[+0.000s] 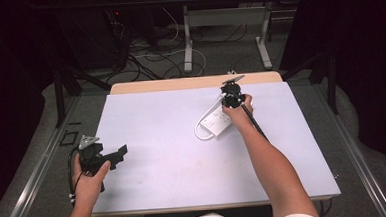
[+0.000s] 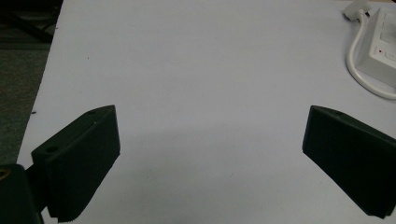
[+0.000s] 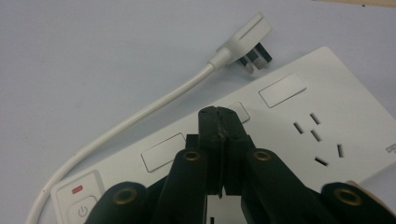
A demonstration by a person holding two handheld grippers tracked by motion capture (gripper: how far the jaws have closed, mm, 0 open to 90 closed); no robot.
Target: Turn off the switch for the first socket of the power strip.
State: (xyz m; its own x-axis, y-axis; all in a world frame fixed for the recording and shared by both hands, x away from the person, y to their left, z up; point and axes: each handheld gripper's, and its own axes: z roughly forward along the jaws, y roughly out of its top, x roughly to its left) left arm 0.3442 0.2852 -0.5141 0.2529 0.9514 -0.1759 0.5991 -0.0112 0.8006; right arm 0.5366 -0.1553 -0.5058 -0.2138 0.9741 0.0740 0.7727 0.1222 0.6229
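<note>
A: Starting at the left edge of the bench, what is the left gripper (image 1: pixel 114 155) doing?

B: It hovers low there, its black ribbed jaws spread wide with nothing between them, only the bare white sheet (image 2: pixel 201 74) that covers the bench.

A: And moving right?

B: The white plastic power strip (image 1: pixel 216 121) lies flat right of the middle, toward the far edge. Its short white cable (image 3: pixel 116 128) loops round to a flat white plug (image 3: pixel 245 35) lying beside the strip's far end.

A: The right gripper (image 3: pixel 219 116)?

B: Clenched, jaws pressed together and gripping nothing. The joined tips sit over the strip's face, near one of the blank rectangular buttons (image 3: pixel 163 151). Whether they touch it cannot be told.

A: So the step looks like pressing a switch?

B: Probably. To do it well, the person should bring the closed tips straight down on the middle of the button, gently, so the light strip does not skid or tip. The free left gripper could steady it.

A: The surroundings?

B: A pale wooden table edge (image 1: pixel 194 82) shows beyond the sheet; behind it, dark grey floor with tangled cables (image 1: pixel 153 55) and white desk legs (image 1: pixel 187 43).
</note>
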